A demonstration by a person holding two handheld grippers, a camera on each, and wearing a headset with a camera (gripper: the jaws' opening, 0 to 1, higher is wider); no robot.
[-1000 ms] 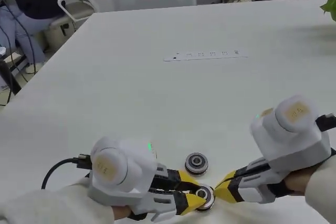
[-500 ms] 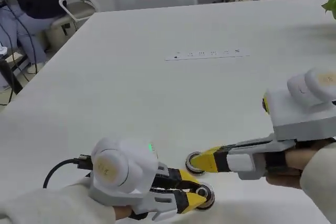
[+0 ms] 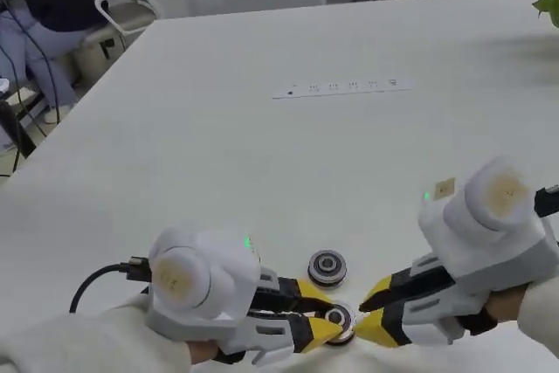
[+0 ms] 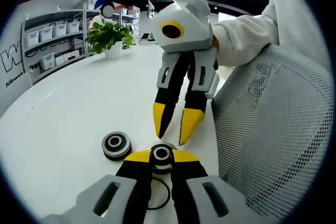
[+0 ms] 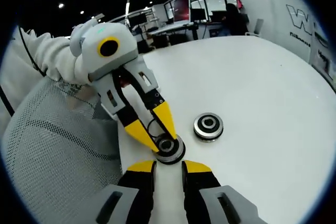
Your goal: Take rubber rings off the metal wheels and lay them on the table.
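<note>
A metal wheel [image 3: 341, 321] with a black rubber ring sits near the table's front edge, and my left gripper [image 3: 330, 321] is shut on it. The left gripper view shows this wheel [image 4: 161, 156] clamped between the yellow tips. A thin loose rubber ring [image 4: 168, 196] lies on the table under those jaws. My right gripper [image 3: 371, 310] is open beside the held wheel, on its right, with nothing between its tips; its jaws [image 5: 168, 167] stop just short of the wheel [image 5: 169, 149]. A second ringed wheel [image 3: 327, 266] lies free just beyond.
A socket strip [image 3: 341, 89] is set into the white table [image 3: 262, 172] farther out. The left gripper's black cable [image 3: 96, 281] trails left. A mesh chair back [image 4: 262, 129] stands close behind the table's front edge, and a potted plant [image 4: 107, 35] stands at the far corner.
Half a second ago the right gripper's tips were out at the free wheel; they have come back beside the held wheel. The left gripper kept its hold and stayed put.
</note>
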